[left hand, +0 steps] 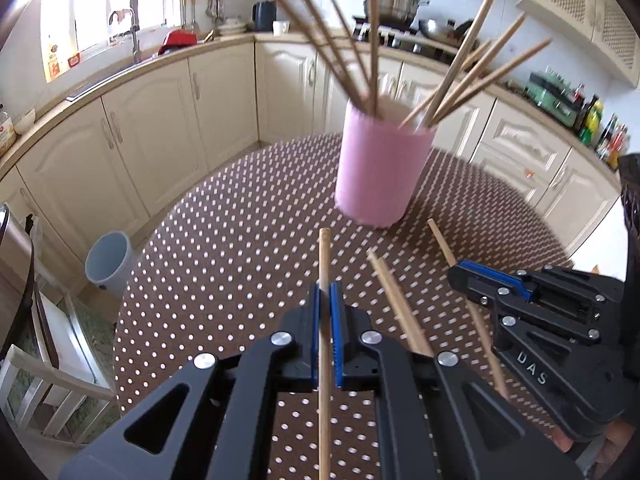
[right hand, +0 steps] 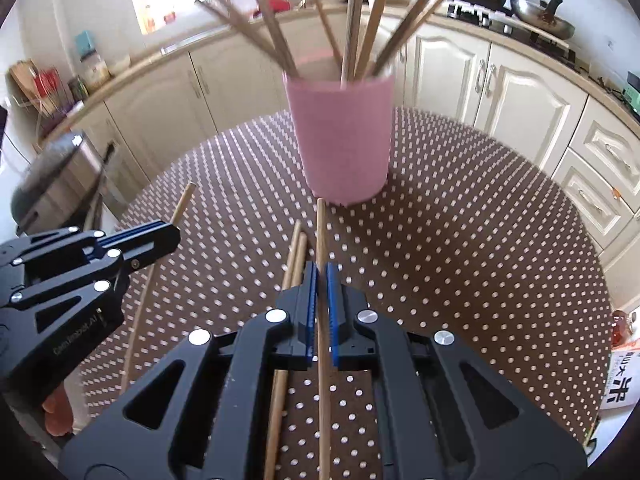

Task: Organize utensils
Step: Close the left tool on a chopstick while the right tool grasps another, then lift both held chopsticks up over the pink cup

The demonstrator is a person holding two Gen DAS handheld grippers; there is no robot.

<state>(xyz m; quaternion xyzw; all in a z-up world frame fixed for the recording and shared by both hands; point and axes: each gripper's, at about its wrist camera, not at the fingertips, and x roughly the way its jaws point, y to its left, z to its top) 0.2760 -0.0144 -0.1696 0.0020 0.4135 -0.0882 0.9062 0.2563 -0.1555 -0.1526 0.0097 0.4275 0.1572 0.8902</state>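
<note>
Both tools pinch one chopstick each, left tool and right tool, sticks pointing lengthwise toward the pink cup at upper centre.

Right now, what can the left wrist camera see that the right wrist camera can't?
Only the left wrist view shows the pale blue bin on the floor and the black kettle on the counter. Only the right wrist view shows the frying pan on the stove. Both show the pink cup full of chopsticks, two loose chopsticks on the dotted table, and the left gripper and right gripper each shut on one chopstick.
</note>
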